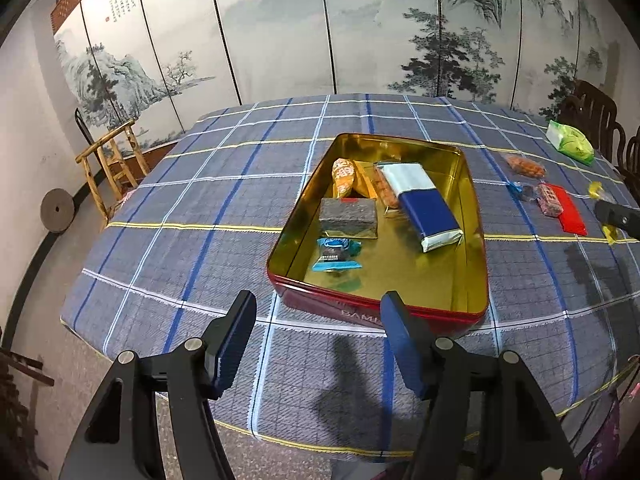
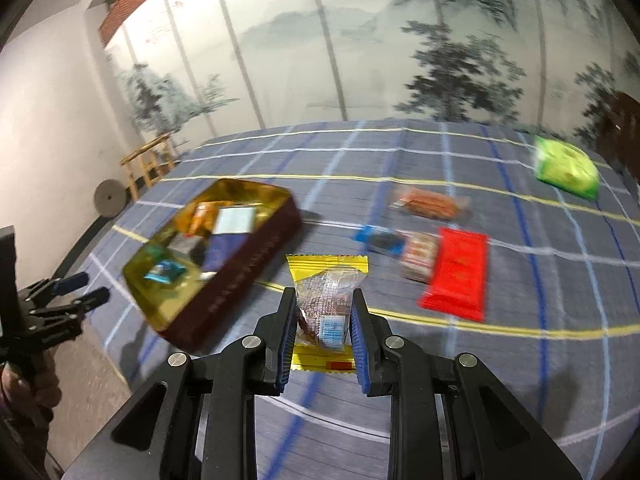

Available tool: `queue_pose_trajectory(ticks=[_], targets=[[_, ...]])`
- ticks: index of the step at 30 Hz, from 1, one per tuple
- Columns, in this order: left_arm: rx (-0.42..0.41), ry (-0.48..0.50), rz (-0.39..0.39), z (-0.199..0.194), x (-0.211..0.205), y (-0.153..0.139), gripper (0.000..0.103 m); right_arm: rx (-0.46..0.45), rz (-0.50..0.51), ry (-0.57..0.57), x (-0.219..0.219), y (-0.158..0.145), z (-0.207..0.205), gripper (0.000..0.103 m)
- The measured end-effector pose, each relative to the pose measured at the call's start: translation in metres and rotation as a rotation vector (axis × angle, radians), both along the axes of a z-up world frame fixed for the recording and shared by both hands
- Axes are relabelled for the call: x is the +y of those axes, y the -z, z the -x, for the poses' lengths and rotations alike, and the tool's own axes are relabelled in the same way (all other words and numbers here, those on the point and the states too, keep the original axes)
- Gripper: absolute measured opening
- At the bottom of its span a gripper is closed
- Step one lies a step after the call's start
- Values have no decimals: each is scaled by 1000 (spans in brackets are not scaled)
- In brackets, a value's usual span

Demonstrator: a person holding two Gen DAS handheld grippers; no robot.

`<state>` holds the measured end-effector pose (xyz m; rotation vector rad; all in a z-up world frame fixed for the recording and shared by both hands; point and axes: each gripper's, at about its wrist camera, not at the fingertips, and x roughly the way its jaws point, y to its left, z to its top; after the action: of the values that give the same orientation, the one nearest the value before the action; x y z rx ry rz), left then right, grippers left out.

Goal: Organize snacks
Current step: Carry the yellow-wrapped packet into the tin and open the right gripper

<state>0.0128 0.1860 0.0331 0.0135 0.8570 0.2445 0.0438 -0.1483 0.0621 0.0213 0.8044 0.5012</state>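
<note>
Plaid-clothed worktop (image 2: 500,380) before a painted folding screen (image 1: 280,32).
Right gripper (image 2: 325,320) clamps a yellow-edged clear snack packet (image 2: 328,300); left gripper (image 1: 318,344) stands open and empty, the gold-lined red tin (image 1: 472,216) of snacks just ahead.

The left wrist view looks down and forward, close over the near edge of the red tin box with the gold inside (image 1: 472,240). The right wrist view, blurred, faces the same way from right of it. Both share that box (image 2: 256,252) and the blue checked counter (image 1: 192,208).
</note>
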Motion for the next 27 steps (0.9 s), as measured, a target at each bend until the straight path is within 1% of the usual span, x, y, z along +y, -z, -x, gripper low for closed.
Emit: queue_pose_trajectory(ticks=[2, 4, 9, 10, 13, 15, 16, 17, 20, 27], targets=[[3, 1, -7, 1, 1, 1, 63, 4, -5, -39, 19, -6, 0, 26], [1, -1, -17, 2, 1, 1, 69, 8, -5, -80, 47, -8, -1, 26], [-6, -3, -44, 4, 3, -1, 72, 8, 10, -177, 96, -11, 2, 26], [-7, -4, -44, 5, 4, -1, 72, 12, 15, -197, 114, -10, 0, 26], [-9, -11, -44, 6, 9, -1, 74, 21, 33, -232, 158, -5, -11, 26], [-5, -14, -43, 6, 13, 0, 74, 30, 43, -245, 193, 3, -27, 26], [-3, -16, -43, 6, 14, 1, 75, 36, 46, -250, 202, 5, -29, 26], [1, -18, -44, 6, 16, 2, 75, 44, 46, -255, 215, 12, -40, 26], [9, -22, -41, 6, 20, 6, 75, 61, 55, -264, 237, 21, -53, 26], [20, -33, -29, 6, 30, 11, 76, 98, 78, -274, 258, 37, -63, 26]])
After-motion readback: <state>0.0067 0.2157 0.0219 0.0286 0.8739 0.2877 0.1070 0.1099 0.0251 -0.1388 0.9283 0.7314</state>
